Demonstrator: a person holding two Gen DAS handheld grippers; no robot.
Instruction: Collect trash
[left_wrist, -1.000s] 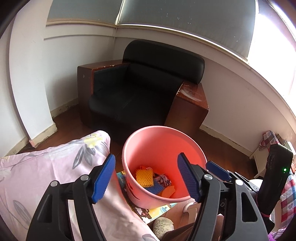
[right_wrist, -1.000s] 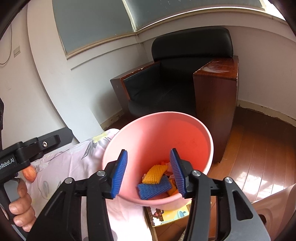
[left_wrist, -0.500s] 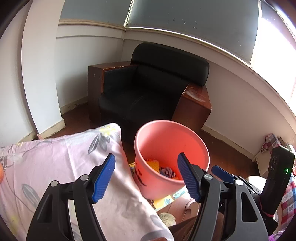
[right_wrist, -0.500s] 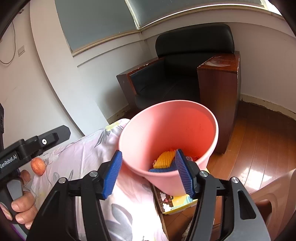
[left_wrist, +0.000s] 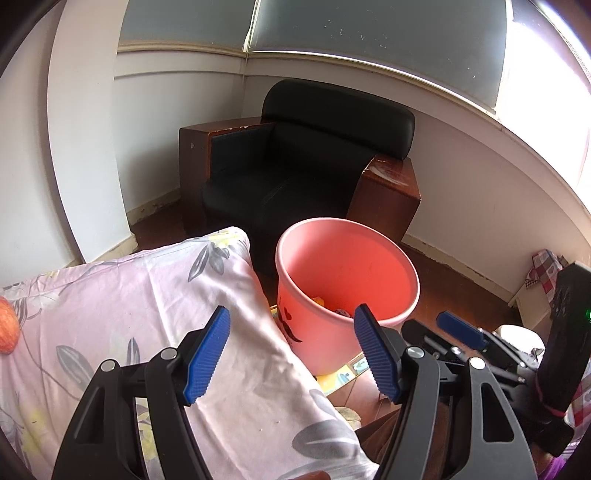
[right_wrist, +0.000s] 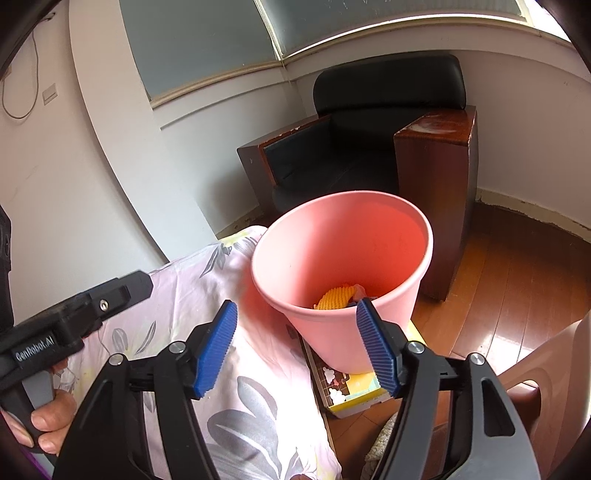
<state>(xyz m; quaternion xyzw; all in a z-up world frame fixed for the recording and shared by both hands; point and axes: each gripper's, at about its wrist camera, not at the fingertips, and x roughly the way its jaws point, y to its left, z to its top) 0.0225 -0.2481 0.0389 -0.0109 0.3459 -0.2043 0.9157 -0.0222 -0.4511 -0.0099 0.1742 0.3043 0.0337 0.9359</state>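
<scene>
— Where are you in the job?

— Between pieces, I'd say. In front of me is the black armchair (left_wrist: 306, 162); nearer, the bed with its flowered pink sheet (left_wrist: 140, 306); and just beside the bed's edge, on the floor side, the pink bin (right_wrist: 343, 273). It stands on what looks like a colourful box (right_wrist: 354, 391). Inside the bin I can see an orange foam net (right_wrist: 336, 297) and some other scraps I can't make out.

— And your tools?

— The right tool (right_wrist: 295, 345) has nothing between its blue pads and its jaws are opening, hovering on the near side of the bin. The left tool (left_wrist: 291, 350) also stands apart and empty, over the sheet's edge.

— So what next?

— My guess is the drop is done and I need another piece. The only loose thing I can spot on the bed is a reddish fruit (left_wrist: 7, 325), an apple or peach, at the far left of the left view. Whether it counts as trash I can't tell. The next move calls for swinging away from the bin, back over the sheet, jaws wide, looking for more.
</scene>
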